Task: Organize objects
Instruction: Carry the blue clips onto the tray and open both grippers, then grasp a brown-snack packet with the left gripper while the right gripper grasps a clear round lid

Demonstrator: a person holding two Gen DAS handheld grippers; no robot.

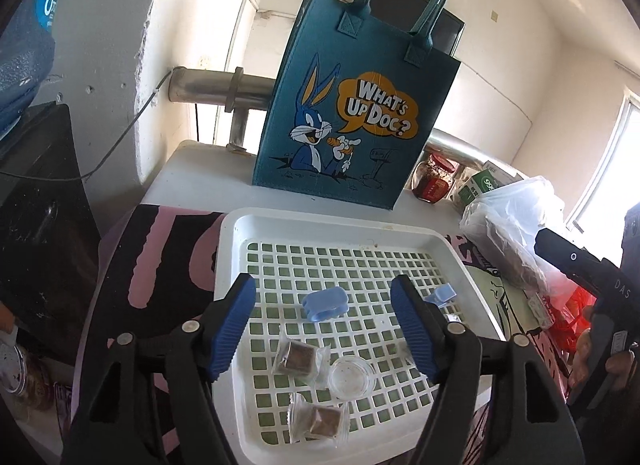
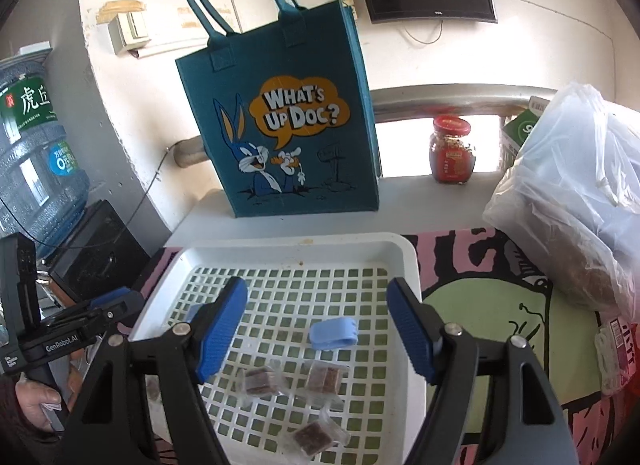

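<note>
Hovered with both the left gripper and right gripper spread and empty over the white tray holding wrapped brown cubes and blue clips; likely between picks, next needing descent onto one.

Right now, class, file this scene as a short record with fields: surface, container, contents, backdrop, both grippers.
surface: table with a pink, black and green cartoon mat
container: white perforated tray
contents: wrapped brown cubes, blue clips, small clear dish
backdrop: upright teal tote bag, red-lidded jar, plastic bag
left gripper: open above the tray, nothing between the jaws
right gripper: open above the tray, holding nothing
</note>
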